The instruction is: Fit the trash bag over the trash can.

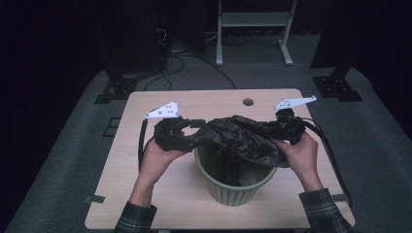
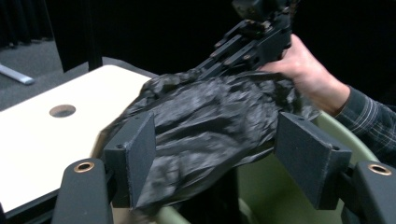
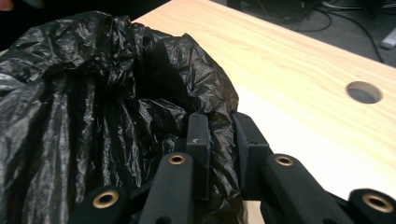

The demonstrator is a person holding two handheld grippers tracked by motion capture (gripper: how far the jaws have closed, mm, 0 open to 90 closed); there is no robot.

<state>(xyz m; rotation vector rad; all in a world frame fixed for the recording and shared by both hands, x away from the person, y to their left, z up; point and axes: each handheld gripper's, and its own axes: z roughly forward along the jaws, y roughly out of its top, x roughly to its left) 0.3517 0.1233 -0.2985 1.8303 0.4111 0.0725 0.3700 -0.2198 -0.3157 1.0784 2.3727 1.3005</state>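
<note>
A crumpled black plastic bag [image 1: 238, 136] hangs over the mouth of a green ribbed bin [image 1: 233, 187] near the table's front edge. My right gripper [image 3: 224, 140] is shut on a fold of the bag's rim [image 3: 93, 116]; in the high view it sits at the bag's right end [image 1: 272, 127]. My left gripper [image 2: 219, 154] stands open, its wide-apart jaws on either side of the bag [image 2: 205, 121], above the bin's inner wall [image 2: 275, 196]. In the high view it is at the bag's left end [image 1: 192, 124]. Far off in the left gripper view is the right gripper [image 2: 224, 56], held in a hand.
The light wooden table [image 1: 145, 160] has a round hole [image 1: 248, 102] near its far edge. On the grey floor behind it are cables [image 1: 175, 63], a white frame stand [image 1: 252, 19] and two black stand bases [image 1: 114, 90] [image 1: 337, 85]. Each gripper's cable trails over the table.
</note>
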